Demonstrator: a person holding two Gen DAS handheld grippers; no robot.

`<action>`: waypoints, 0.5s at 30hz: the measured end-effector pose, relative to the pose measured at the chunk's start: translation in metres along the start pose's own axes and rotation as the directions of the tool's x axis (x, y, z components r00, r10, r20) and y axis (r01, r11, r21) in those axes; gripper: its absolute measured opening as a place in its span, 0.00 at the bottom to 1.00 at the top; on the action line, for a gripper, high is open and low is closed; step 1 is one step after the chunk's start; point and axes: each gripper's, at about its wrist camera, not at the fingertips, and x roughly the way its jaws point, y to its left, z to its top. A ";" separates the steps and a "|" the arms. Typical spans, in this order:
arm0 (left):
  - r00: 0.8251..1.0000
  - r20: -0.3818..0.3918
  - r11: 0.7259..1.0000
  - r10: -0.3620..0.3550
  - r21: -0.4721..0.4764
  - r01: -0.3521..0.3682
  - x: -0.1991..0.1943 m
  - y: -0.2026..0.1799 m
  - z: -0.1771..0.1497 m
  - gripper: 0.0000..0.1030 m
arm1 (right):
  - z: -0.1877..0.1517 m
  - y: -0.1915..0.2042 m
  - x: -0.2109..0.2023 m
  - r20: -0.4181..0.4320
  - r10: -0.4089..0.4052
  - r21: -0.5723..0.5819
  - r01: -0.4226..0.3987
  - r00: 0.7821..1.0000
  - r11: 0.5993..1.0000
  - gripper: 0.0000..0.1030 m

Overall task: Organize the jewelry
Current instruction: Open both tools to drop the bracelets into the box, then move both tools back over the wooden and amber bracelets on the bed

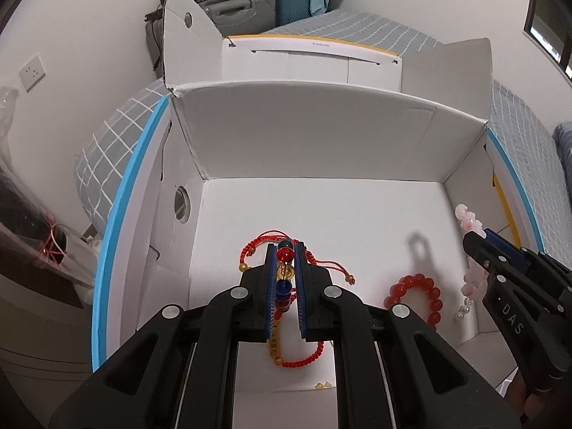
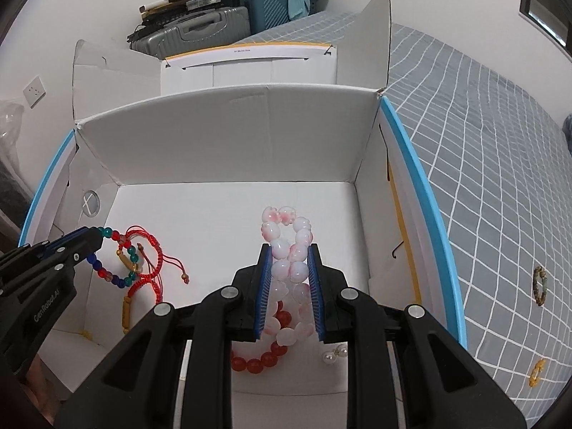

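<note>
My left gripper (image 1: 286, 250) is shut on a multicoloured bead bracelet (image 1: 285, 255) and holds it over the floor of an open white cardboard box (image 1: 304, 136); from the right wrist view the gripper (image 2: 98, 234) and bracelet (image 2: 107, 275) show at the left. My right gripper (image 2: 289, 250) is shut on a pink-white bead bracelet (image 2: 286, 250) above the box floor; it shows at the right in the left wrist view (image 1: 473, 228). Red cord bracelets (image 1: 304, 357) and a red bead bracelet (image 1: 414, 296) lie on the floor.
Pearl earrings (image 2: 336, 354) lie on the box floor. On the grey checked bedspread (image 2: 500, 178) right of the box lie a dark bead bracelet (image 2: 540, 284) and a yellow ring-like piece (image 2: 536, 371). A second white box (image 2: 250, 68) and suitcases (image 2: 214, 25) stand behind.
</note>
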 end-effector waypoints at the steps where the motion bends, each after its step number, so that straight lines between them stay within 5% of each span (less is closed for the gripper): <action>1: 1.000 0.000 1.000 -0.005 -0.001 0.005 -0.001 0.000 0.000 0.10 | 0.000 0.000 -0.001 0.002 0.000 0.000 0.000 1.000 1.000 0.21; 6: 1.000 0.018 1.000 -0.014 0.001 0.014 -0.010 0.001 0.000 0.14 | 0.002 -0.001 -0.007 0.024 0.010 0.001 -0.010 1.000 1.000 0.29; 8: 0.999 0.031 1.000 -0.015 -0.002 0.015 -0.015 0.002 0.000 0.39 | 0.003 -0.001 -0.012 0.039 0.020 0.003 -0.020 0.999 1.000 0.39; 15: 0.995 0.099 1.000 -0.023 -0.002 0.024 -0.038 0.000 0.000 0.70 | 0.005 -0.008 -0.043 0.120 0.000 0.021 -0.003 0.993 1.000 0.72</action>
